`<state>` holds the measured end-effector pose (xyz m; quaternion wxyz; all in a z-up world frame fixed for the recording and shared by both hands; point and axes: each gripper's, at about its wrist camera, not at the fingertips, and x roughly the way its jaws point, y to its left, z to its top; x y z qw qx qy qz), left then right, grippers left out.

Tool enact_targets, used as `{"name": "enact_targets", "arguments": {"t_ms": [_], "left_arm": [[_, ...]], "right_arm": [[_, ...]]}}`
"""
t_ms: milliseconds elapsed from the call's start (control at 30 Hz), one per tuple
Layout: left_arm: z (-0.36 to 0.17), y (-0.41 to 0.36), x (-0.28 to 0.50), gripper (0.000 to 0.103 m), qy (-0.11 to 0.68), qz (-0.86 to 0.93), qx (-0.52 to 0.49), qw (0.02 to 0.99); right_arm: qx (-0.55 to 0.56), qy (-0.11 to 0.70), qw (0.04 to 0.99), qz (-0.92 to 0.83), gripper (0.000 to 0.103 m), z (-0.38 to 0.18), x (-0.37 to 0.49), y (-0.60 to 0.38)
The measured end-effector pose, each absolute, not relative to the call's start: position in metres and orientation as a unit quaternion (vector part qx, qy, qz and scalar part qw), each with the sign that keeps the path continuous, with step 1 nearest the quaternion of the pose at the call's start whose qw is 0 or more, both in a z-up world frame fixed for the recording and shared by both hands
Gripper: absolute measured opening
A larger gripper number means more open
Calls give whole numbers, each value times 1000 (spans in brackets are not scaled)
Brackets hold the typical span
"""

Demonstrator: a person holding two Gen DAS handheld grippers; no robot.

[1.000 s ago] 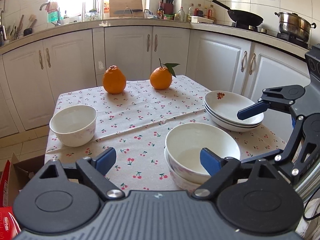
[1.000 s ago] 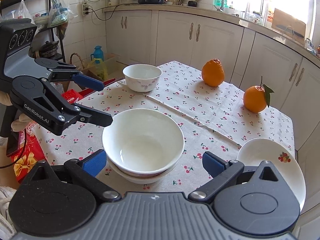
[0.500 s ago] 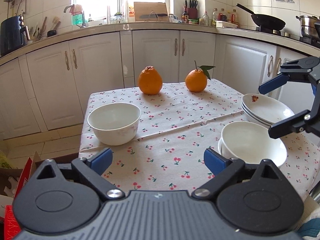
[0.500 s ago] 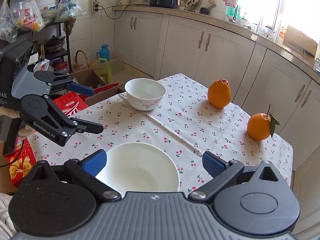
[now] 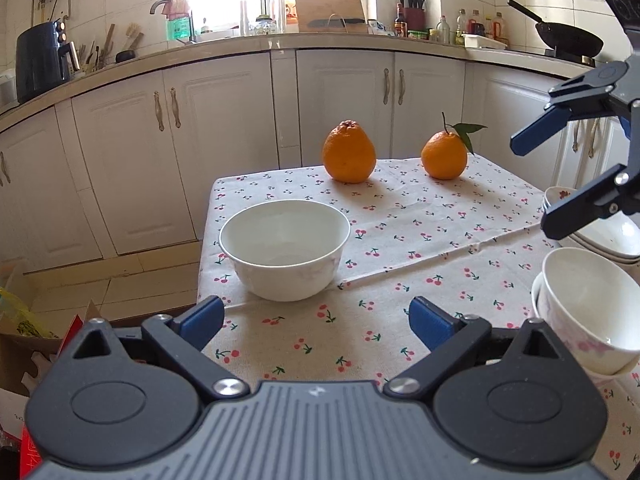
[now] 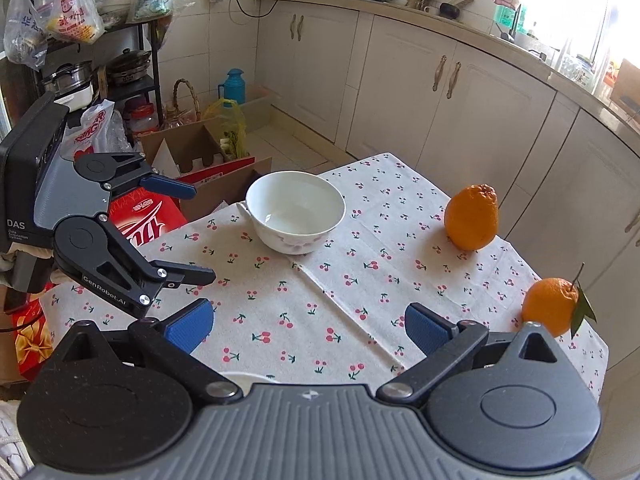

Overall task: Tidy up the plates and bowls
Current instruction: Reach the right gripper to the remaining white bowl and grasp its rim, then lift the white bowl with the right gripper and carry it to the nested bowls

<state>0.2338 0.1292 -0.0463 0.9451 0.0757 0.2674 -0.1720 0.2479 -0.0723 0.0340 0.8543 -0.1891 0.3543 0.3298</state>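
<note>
The left gripper (image 5: pixel 316 322), jaws just opened wide and empty, now faces the lone bowl (image 5: pixel 285 249) ahead; the bowl stack (image 5: pixel 588 316) sits off right, so the lone bowl looks next; right gripper (image 6: pixel 306 326) gapes empty

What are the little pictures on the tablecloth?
Small red cherries with green leaves on a cream tablecloth, clearest in the left wrist view.

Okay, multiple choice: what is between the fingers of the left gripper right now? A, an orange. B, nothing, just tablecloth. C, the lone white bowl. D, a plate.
B: the left gripper stands open with only cherry-print tablecloth between its fingers; the lone bowl sits further along the table, clear of them.
</note>
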Motion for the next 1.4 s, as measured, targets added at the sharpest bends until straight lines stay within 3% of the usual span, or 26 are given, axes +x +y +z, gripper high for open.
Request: {"name": "enact_targets", "arguments": {"t_ms": [600, 1067, 1400], "left_arm": [[-69, 134, 295, 98, 268, -171, 64, 946], [-76, 131, 308, 92, 268, -171, 69, 946], [-74, 129, 311, 91, 264, -177, 69, 946]], "right_arm": [[-152, 427, 807, 379, 102, 6, 370, -12], [-106, 466, 789, 387, 76, -29, 423, 9], [-92, 473, 779, 401, 64, -38, 431, 18]]}}
